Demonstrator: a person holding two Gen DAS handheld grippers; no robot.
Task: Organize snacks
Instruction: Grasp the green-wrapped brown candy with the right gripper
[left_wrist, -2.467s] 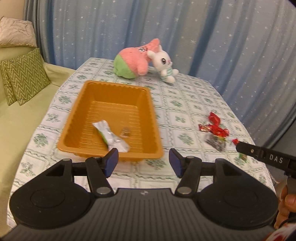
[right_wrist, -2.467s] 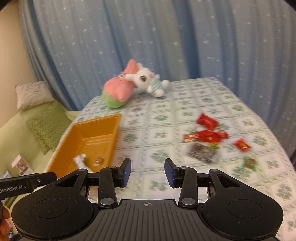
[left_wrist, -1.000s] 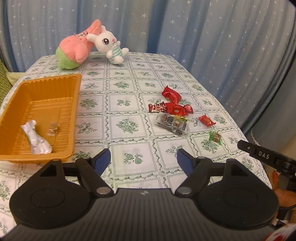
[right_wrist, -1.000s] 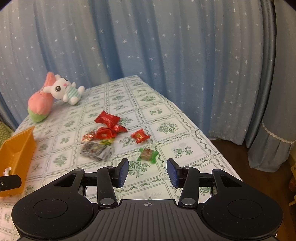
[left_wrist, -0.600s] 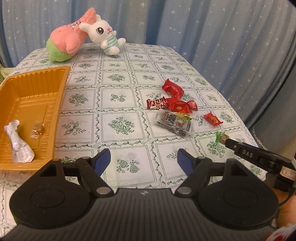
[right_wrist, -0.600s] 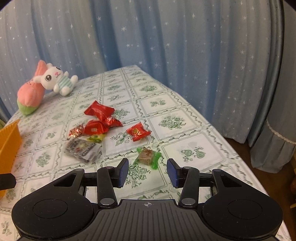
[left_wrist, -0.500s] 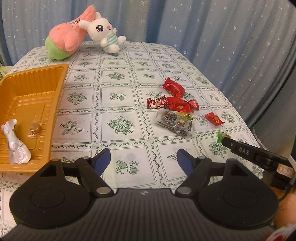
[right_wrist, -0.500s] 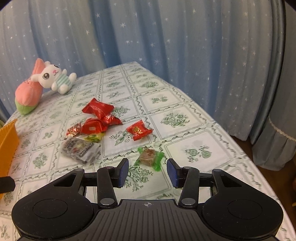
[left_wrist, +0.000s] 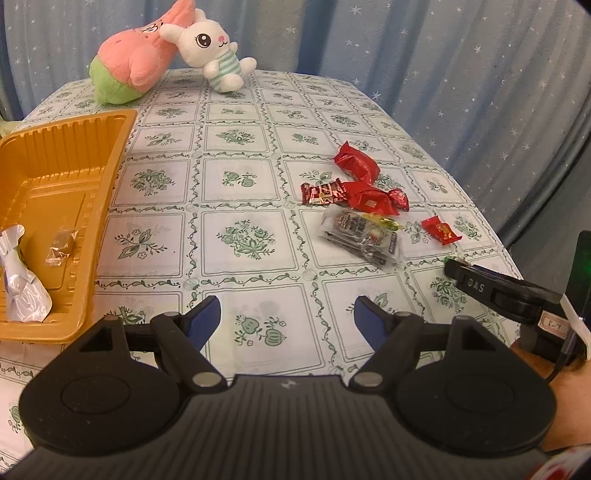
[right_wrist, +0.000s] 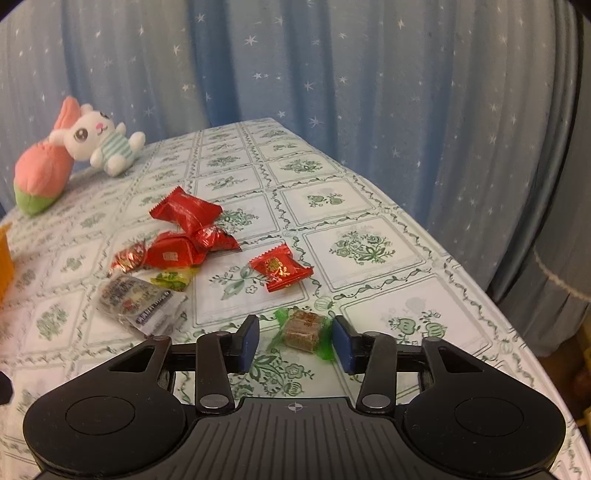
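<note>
Left view: left gripper (left_wrist: 287, 314) spread wide, empty, over bare cloth; orange tray (left_wrist: 110, 155) cut off at left. Right view: right gripper (right_wrist: 295, 343) spread, green-wrapped candy (right_wrist: 303, 331) btwn tips, untouched, long axis left-right; tray barely visible.

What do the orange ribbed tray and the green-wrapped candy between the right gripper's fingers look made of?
Orange ribbed tray: apparently thin moulded plastic, glossy, with pressed ribs. Green-wrapped candy: clear green film, probably cellophane, since the brown block shows through.
</note>
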